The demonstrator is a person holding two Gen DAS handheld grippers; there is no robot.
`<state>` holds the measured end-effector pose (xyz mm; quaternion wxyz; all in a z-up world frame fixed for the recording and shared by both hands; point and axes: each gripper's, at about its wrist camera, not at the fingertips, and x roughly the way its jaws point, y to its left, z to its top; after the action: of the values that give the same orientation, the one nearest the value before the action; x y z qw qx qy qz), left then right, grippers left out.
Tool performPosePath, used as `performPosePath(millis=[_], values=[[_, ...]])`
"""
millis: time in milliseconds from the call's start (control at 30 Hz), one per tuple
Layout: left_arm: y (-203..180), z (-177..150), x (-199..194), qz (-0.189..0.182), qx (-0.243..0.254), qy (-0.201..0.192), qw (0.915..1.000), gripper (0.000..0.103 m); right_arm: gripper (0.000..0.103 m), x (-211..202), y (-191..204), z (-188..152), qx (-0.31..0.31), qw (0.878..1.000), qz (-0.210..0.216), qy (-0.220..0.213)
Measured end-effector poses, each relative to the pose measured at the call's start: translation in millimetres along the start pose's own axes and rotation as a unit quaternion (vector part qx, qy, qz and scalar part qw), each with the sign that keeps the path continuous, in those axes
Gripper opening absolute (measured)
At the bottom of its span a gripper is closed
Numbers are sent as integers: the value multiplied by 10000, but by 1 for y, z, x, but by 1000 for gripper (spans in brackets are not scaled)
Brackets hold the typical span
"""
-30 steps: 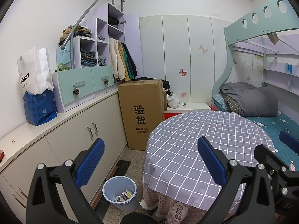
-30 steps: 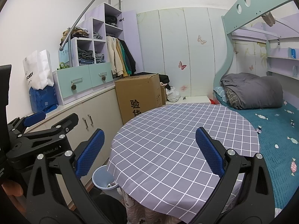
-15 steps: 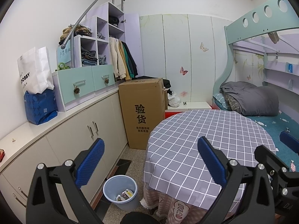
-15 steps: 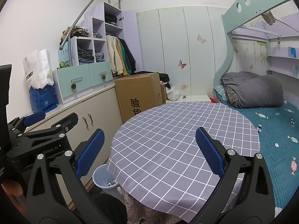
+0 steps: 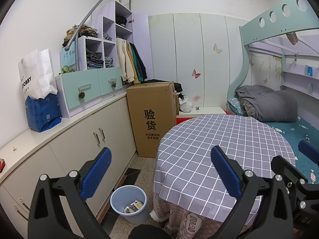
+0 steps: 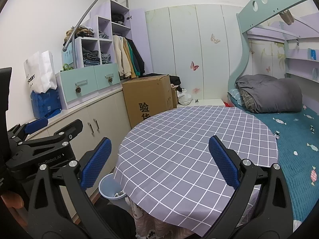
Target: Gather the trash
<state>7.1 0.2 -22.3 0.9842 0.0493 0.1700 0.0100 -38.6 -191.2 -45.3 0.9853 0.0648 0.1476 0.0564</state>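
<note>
Now both sets of tongs spread wide, nothing held — left gripper (image 5: 159,173) up over the near edge of the round table (image 5: 219,139) in its grey checked cloth, right gripper (image 6: 159,157) just alongside, above the same cloth. Down on the floor between table and white cabinets (image 5: 83,139): pale blue trash bin (image 5: 129,204), a few scraps of trash (image 5: 134,207) lying inside. Behind it, tall cardboard box (image 5: 151,117) printed with black characters.
</note>
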Motion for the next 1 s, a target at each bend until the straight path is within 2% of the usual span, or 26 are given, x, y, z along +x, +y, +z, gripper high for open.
performPosePath(millis=[767, 1000], values=[[1, -6, 6, 97, 13, 48, 9999, 98, 96, 10, -4, -3, 30, 9999, 10, 117], [2, -11, 30, 163, -98, 349, 9992, 98, 96, 31, -14, -9, 110, 9993, 3, 360]])
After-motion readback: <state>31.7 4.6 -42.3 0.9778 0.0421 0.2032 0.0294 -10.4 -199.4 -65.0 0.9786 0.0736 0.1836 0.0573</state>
